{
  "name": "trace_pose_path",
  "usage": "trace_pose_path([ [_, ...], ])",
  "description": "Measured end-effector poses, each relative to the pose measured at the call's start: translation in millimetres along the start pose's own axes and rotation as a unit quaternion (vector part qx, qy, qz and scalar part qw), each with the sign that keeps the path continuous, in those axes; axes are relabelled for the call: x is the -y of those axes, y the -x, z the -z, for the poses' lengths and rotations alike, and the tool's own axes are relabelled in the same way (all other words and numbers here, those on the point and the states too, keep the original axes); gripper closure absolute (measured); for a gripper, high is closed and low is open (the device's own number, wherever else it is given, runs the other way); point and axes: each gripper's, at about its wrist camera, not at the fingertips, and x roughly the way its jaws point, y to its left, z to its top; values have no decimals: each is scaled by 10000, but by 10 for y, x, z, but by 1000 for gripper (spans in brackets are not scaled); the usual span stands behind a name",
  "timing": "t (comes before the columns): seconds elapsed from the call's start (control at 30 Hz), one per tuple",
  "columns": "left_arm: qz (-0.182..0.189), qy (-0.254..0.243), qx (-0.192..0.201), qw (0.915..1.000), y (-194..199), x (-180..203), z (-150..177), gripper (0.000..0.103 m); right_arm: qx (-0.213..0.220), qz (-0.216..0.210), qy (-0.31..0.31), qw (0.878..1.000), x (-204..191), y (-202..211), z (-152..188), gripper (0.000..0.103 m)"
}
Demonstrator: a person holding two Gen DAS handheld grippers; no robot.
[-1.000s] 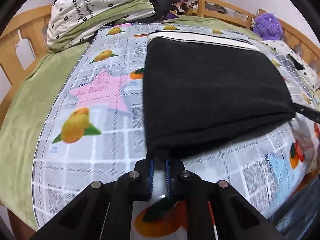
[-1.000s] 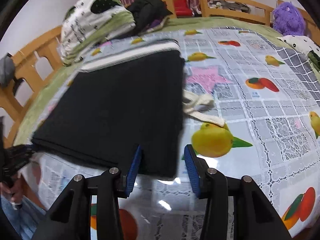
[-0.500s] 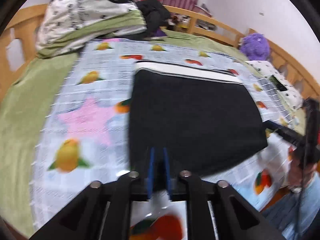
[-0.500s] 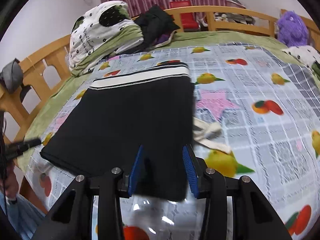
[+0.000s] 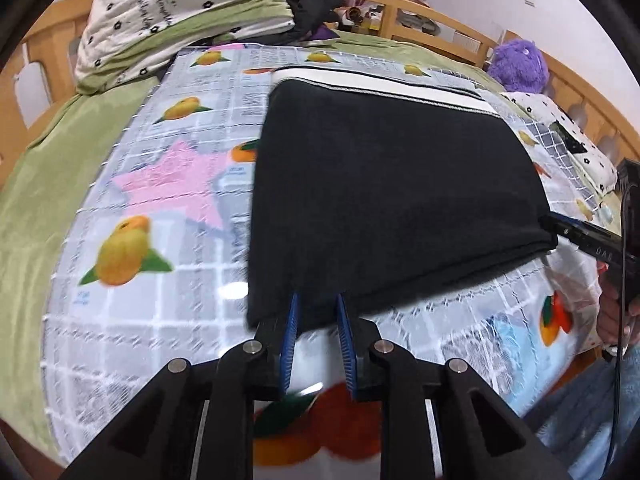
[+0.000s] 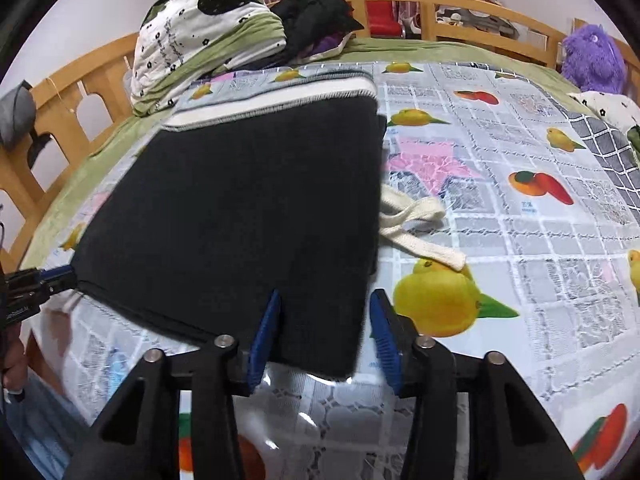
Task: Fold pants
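The black pants (image 5: 384, 188) lie folded into a flat rectangle on the fruit-print cloth (image 5: 160, 208), white waistband (image 5: 380, 84) at the far end. My left gripper (image 5: 317, 316) is open at the near left corner of the fold, blue pads on either side of the edge. My right gripper (image 6: 326, 320) is open wide around the near right corner of the pants (image 6: 248, 208). A cream drawstring (image 6: 416, 228) trails out from the pants' right side.
A folded white and green quilt (image 5: 180, 20) and dark clothes (image 6: 316, 12) lie at the head of the bed. A purple plush toy (image 6: 592, 56) sits at the far right. A wooden rail (image 6: 60, 120) surrounds the bed.
My left gripper has opened and let go of the pants' near corner. Both grippers have dropped back low at the near edge. The pants lie still.
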Motion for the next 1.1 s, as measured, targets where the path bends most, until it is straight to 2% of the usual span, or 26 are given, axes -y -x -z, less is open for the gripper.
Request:
trace_pose_path([
  [0.07,-99,16,122,9999,125,-40,-37,83,175,-51,-134,9997,87,162,-64,61],
  [0.17,-106,105,274,9995,160,-67,-301,69,434,-153,-516,9976,204,270,-275,61],
  [0.2,-81,179,290,9994,123,-76,-444,62,422,-198,-625,9970,231,233,-371,61],
  [0.37,-28,211,253,9995,-221,-84,-1007,47,86,-136,-750,9971,262,-198,-881,60],
  [0.43,-63,213,102,9997,-431,-127,-1164,46,-56,-110,-756,9971,286,-369,-1015,60],
  [0.6,-22,497,-245,9985,-919,-371,-1357,46,-116,-257,-974,9948,474,-668,-1201,42],
  [0.67,130,642,-323,9973,-1044,-454,-1360,44,-211,-468,-1118,9924,562,-775,-1234,41],
  [0.7,214,716,-352,9966,-1099,-482,-1353,46,-259,-608,-1195,9906,598,-820,-1247,43],
  [0.73,290,740,-379,9961,-1132,-483,-1354,49,-279,-734,-1235,9892,616,-849,-1261,53],
  [0.77,449,733,-397,9955,-1169,-472,-1364,66,-234,-883,-1235,9881,603,-856,-1278,61],
  [0.8,491,697,-393,9956,-1188,-451,-1386,72,-121,-742,-1168,9903,570,-838,-1290,64],
  [0.87,322,481,-297,9979,-1201,-355,-1460,79,75,-394,-833,9957,448,-818,-1328,73],
  [0.93,212,389,-244,9987,-1236,-314,-1564,80,101,-304,-812,9962,441,-845,-1399,76],
  [1.1,325,645,-264,9970,-1449,-378,-1886,80,111,-351,-885,9954,618,-1048,-1671,76],
])
